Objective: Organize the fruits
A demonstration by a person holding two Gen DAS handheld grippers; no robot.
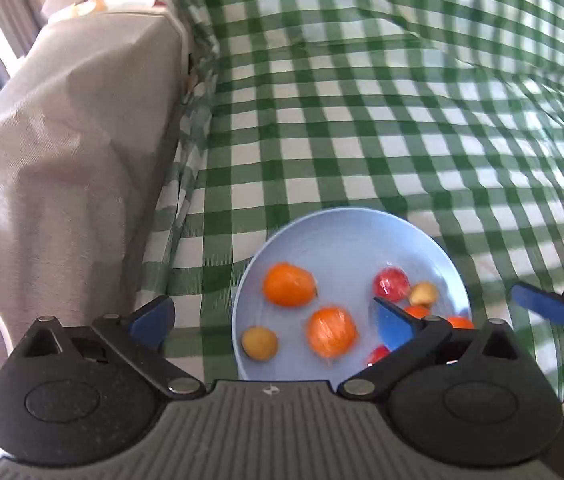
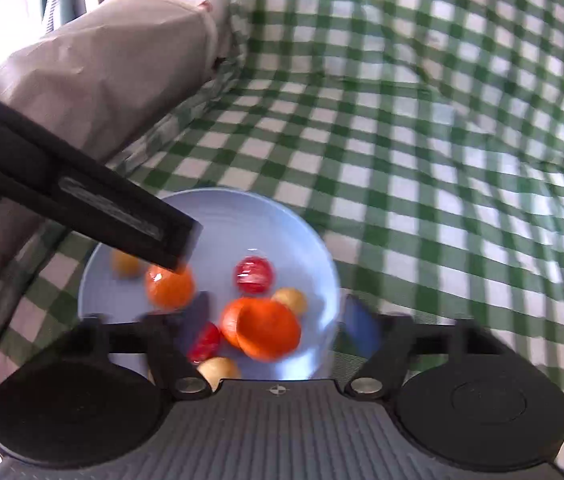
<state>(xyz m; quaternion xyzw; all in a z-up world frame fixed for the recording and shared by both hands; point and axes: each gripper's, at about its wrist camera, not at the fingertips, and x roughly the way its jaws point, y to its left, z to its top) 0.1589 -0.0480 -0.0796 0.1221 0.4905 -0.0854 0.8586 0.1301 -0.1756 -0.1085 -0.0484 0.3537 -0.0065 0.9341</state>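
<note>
Both tools are spread wide with nothing pinched: the left tool (image 1: 272, 318) and right tool (image 2: 282, 318) are hung over the shallow pale blue plate (image 1: 346, 236) on the green-and-white checked table (image 1: 362, 120), where the plastic-wrapped oranges (image 1: 289, 284), red fruits (image 2: 254, 275) and small yellowish ones (image 1: 259, 343) are all piled. Trouble is easily pictured: round, slick wrapped fruit could be nudged over the low rim, or the two tools knocked together.

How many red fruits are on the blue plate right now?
2. One red fruit sits toward the far side of the blue plate; the other red fruit lies near its front edge, partly behind the right gripper's finger. More may be hidden.
</note>
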